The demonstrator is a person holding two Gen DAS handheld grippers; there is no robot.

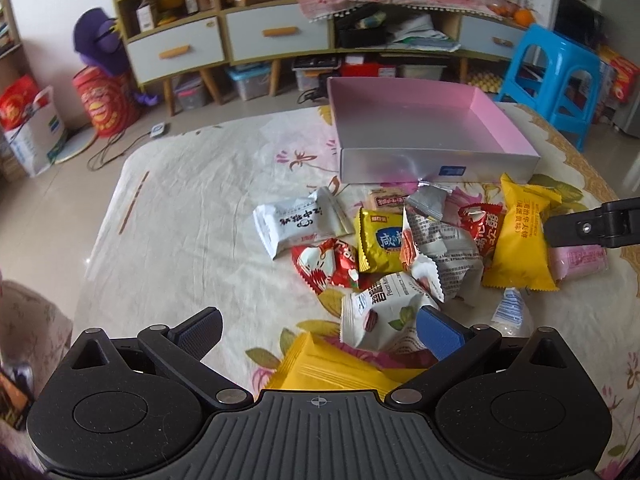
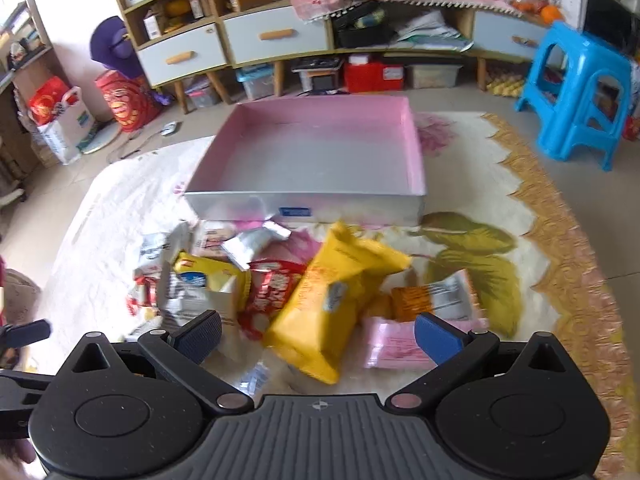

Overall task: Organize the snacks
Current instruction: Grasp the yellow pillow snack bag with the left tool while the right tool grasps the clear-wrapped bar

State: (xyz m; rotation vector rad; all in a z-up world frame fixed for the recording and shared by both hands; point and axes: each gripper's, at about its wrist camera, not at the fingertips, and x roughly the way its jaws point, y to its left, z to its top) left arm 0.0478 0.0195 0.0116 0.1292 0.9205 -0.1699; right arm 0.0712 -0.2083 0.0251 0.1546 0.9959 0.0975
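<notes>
Snack packets (image 1: 400, 248) heaped on counter before empty pink-lined box (image 2: 320, 152); both claws, left (image 1: 320, 334) and right (image 2: 318, 334), spread, holding nothing; advise pinching 1 packet by its edge.

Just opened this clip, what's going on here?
A person holds two grippers over a pile of snack packets on a cloth-covered table. The pink box behind the pile is empty, so no sorting shows yet. Both grippers are open and hold nothing: the left gripper hangs above a white packet, and the right gripper hangs above a big yellow packet.
</notes>
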